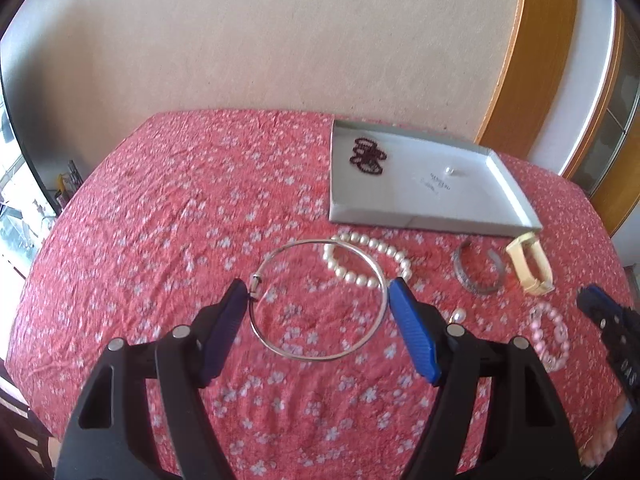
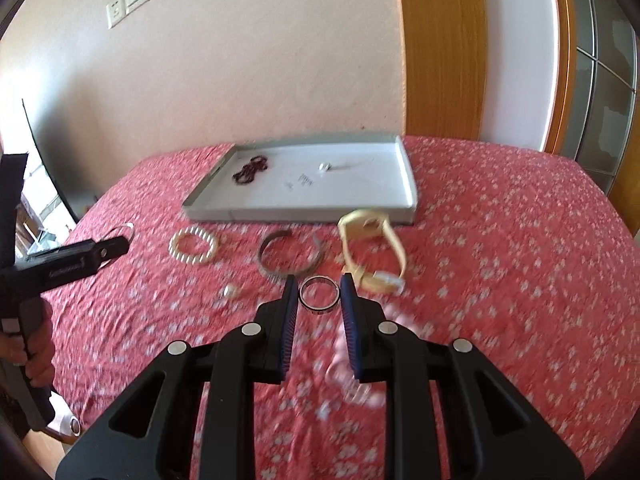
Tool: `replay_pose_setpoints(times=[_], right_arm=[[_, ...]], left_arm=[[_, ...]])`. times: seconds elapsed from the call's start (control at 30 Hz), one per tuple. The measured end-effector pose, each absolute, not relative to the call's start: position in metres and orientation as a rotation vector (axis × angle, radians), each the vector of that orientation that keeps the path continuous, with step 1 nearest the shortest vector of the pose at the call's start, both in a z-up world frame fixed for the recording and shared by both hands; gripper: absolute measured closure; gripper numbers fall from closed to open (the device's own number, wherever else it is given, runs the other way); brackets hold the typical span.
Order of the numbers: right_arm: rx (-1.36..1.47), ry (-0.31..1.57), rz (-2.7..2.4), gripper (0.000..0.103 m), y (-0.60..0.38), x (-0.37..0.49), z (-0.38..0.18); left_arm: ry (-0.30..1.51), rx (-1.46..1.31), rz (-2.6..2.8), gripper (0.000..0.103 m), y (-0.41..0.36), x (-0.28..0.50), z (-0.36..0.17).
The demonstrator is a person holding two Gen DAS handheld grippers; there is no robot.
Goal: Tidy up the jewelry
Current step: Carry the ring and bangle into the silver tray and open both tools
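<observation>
A thin silver hoop necklace point(image 1: 320, 300) lies on the red cloth between the open fingers of my left gripper point(image 1: 316, 292), whose tips stand at its left and right sides. A white pearl bracelet point(image 1: 368, 260) overlaps the hoop's far edge. My right gripper point(image 2: 319, 292) has its fingers close on either side of a small silver ring point(image 2: 318, 295); whether they press it I cannot tell. A grey tray point(image 1: 516, 196) at the back holds a dark bead bracelet point(image 1: 368, 154) and a small pearl piece point(image 1: 450, 171).
On the floral red cloth point(image 1: 180, 216) lie a silver cuff point(image 1: 478, 268), a cream watch point(image 1: 530, 268), a pink bead bracelet point(image 1: 550, 336) and a loose pearl point(image 1: 459, 315). The wall stands behind the table; a wooden door frame point(image 2: 440, 48) is at the right.
</observation>
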State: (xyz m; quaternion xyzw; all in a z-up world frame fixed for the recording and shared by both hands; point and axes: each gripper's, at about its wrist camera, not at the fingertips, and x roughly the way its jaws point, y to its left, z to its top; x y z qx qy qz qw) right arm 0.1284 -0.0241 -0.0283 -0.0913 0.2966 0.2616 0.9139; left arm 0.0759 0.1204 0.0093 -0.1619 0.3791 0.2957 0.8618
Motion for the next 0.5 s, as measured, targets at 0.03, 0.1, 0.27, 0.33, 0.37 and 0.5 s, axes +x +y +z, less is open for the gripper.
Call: replay_pose_setpoints(times=[0.03, 0.1, 0.27, 0.33, 0.37, 0.5], right_arm=[[-0.179, 0.610, 0.534, 0.080, -0.022, 0.137, -0.022], [-0.158, 0.613, 0.525, 0.080, -0.019, 0.156, -0.011], [-0.124, 0.643, 0.511, 0.080, 0.000, 0.208, 0.012], [-0.119, 0.660, 0.508, 0.080, 0.008, 0.226, 0.017], [-0.119, 0.671, 0.509, 0.080, 0.014, 0.237, 0.019], [-0.135, 0.760, 0.507, 0.080, 0.045, 0.290, 0.012]], left_arm=[[0.789, -0.337, 0.614, 0.031, 0.122, 0.081, 0.013], [0.782, -0.342, 0.600, 0.031, 0.126, 0.091, 0.019], [0.770, -0.356, 0.567, 0.031, 0.140, 0.126, 0.030], [0.770, -0.344, 0.551, 0.031, 0.146, 0.145, 0.033], [0.771, -0.338, 0.541, 0.031, 0.148, 0.156, 0.035], [0.773, -0.316, 0.499, 0.031, 0.156, 0.197, 0.035]])
